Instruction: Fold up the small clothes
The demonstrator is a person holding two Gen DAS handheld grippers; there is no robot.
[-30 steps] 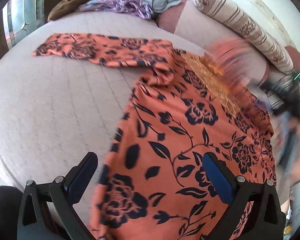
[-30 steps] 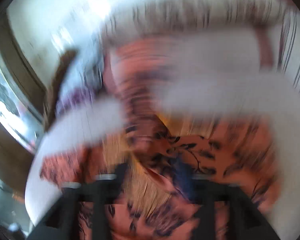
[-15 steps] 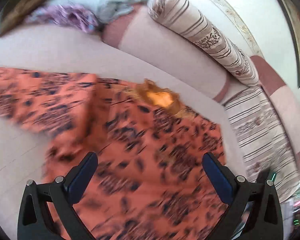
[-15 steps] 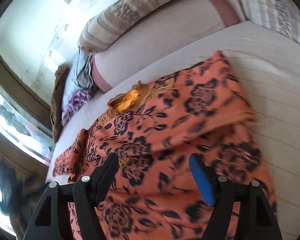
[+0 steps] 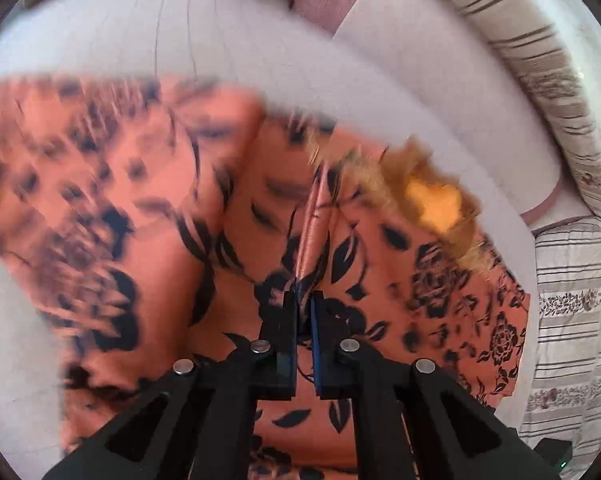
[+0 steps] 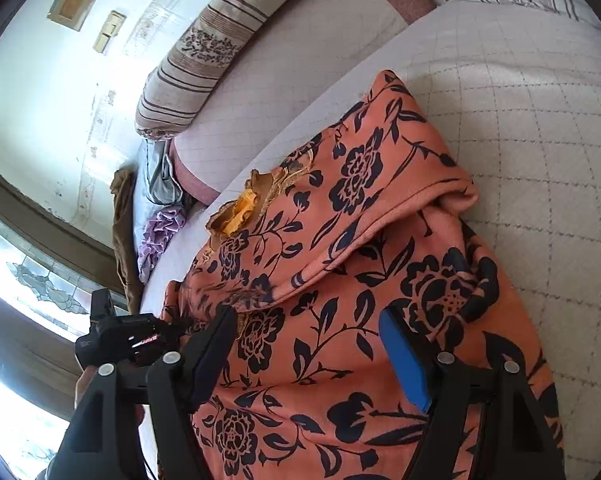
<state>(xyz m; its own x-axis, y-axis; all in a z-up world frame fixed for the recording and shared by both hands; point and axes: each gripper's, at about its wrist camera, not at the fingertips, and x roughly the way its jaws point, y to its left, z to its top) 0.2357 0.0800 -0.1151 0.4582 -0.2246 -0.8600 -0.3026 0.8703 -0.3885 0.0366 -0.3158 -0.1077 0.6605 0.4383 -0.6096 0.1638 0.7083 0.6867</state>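
Note:
An orange garment (image 5: 140, 208) with black flowers and a gold collar (image 5: 432, 200) lies spread on the pale quilted bed (image 5: 220, 32). My left gripper (image 5: 304, 300) is shut on a raised ridge of its fabric, just below and left of the collar. In the right wrist view the garment (image 6: 340, 280) has one side folded over the body. My right gripper (image 6: 306, 316) hangs open just above the cloth, with nothing pinched between its blue pads. The left gripper (image 6: 172, 320) shows at the garment's left edge, held by a hand.
A striped bolster (image 6: 204, 52) and a pink-edged cushion (image 6: 300, 80) line the far side of the bed. Purple and grey clothes (image 6: 160, 232) are heaped in the corner by a window (image 6: 40, 288). A striped cushion (image 5: 572, 320) lies to the right of the garment.
My left gripper swept right across the garment toward the collar and closed on a fold of cloth. My right gripper stayed open and settled lower over the folded side.

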